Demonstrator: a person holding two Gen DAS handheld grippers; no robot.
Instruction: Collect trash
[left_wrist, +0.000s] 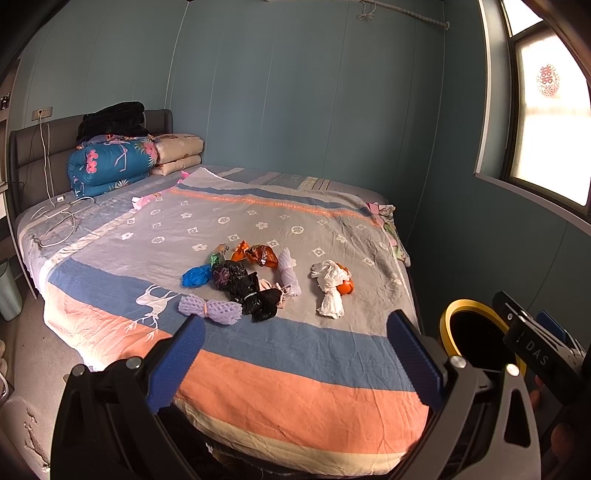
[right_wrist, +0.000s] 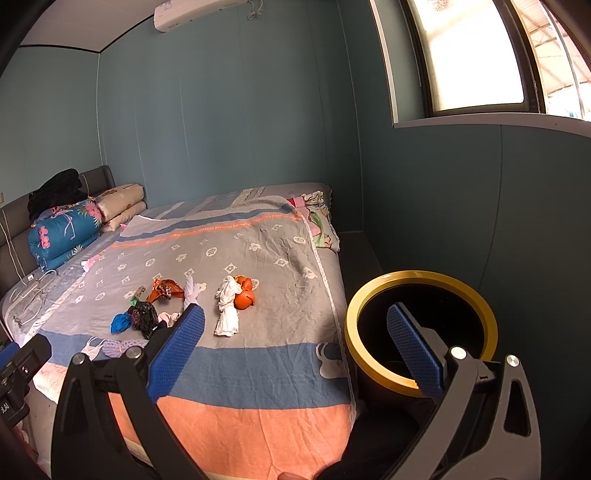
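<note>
Beside the bed stands a round black trash bin with a yellow rim (right_wrist: 419, 325); its inside is dark and nothing can be made out in it. Trash lies scattered on the striped grey, blue and orange bedspread (left_wrist: 295, 387): a lilac foam net sleeve tied in the middle (left_wrist: 209, 309) lies with its long axis across the bed, a white crumpled tissue (left_wrist: 330, 291) runs lengthwise toward the foot, touching orange peel (left_wrist: 345, 286). Black plastic bags (left_wrist: 251, 291), a blue crumpled bag (left_wrist: 195, 276), an orange foil wrapper (left_wrist: 258, 254) and a white foam net sleeve (left_wrist: 289, 273) cluster just left of it. The left gripper (left_wrist: 295, 339) hovers over the bed's foot, jaws released and empty. The right gripper (right_wrist: 295, 332) hangs with one finger over the bin's mouth, jaws likewise spread wide, holding nothing.
</note>
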